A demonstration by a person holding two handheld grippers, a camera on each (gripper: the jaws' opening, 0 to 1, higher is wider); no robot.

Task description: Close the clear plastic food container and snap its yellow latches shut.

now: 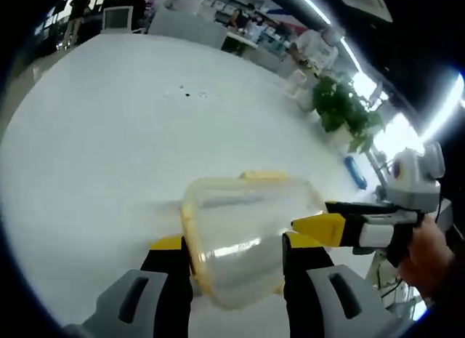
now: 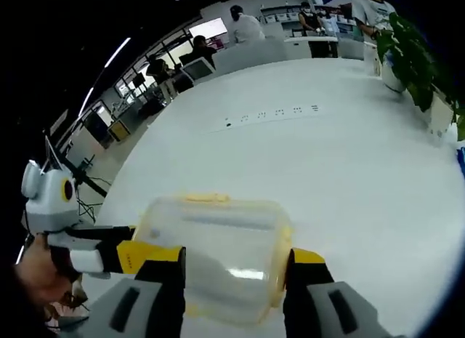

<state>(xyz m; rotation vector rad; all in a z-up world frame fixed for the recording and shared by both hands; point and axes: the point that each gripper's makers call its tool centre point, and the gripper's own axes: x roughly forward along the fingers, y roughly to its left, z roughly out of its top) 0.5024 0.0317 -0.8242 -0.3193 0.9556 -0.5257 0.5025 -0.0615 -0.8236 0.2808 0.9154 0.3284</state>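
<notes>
The clear plastic container (image 1: 247, 214) with its yellow rim lies on the white table (image 1: 109, 149), lid on, a yellow latch (image 1: 261, 176) at its far side. My left gripper (image 1: 236, 243) is open, its jaws wide apart over the container's near part. The right gripper (image 1: 327, 218) reaches in from the right, its yellow tip at the container's side. In the right gripper view the container (image 2: 218, 236) sits just past my open right gripper (image 2: 236, 254), a yellow latch (image 2: 207, 198) on its far edge. The left gripper (image 2: 138, 254) comes in from the left, against the container.
A potted plant (image 1: 345, 109) (image 2: 410, 54) stands at the table's edge. A row of sockets (image 2: 272, 114) runs across the table's middle. A blue item (image 1: 357, 171) lies near the plant. Hands (image 1: 429, 251) (image 2: 36, 280) hold the grippers. People and desks lie beyond.
</notes>
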